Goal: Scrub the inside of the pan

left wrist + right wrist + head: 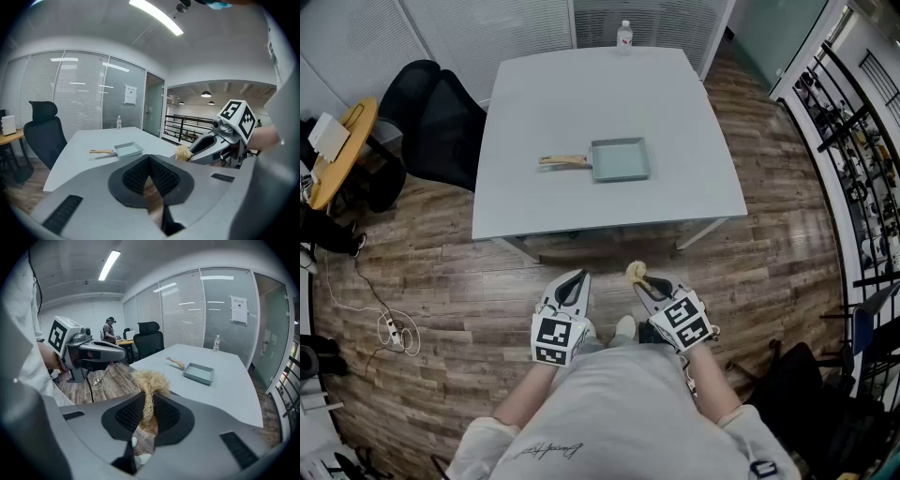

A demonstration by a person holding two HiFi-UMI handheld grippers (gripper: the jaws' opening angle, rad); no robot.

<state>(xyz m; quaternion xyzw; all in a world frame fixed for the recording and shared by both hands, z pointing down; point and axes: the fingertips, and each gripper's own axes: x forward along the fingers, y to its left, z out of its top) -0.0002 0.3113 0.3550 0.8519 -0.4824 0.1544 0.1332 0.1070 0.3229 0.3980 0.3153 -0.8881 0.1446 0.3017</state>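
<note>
A pale blue square pan [620, 158] with a wooden handle [562, 160] lies on the grey table [581, 94], also seen as the pan [128, 149] and the pan [198, 372] in the gripper views. My right gripper [643, 284] is shut on a tan fibre scrubber [150, 383], whose tuft [636, 273] sticks out past the jaws. My left gripper [573, 284] is shut with nothing between its jaws. Both grippers hover over the wooden floor, well short of the table's near edge.
A water bottle [624, 36] stands at the table's far edge. A black office chair [436, 122] sits left of the table, beside a round yellow side table [342, 145]. A cable [389, 328] lies on the floor at the left. A railing [853, 141] runs along the right.
</note>
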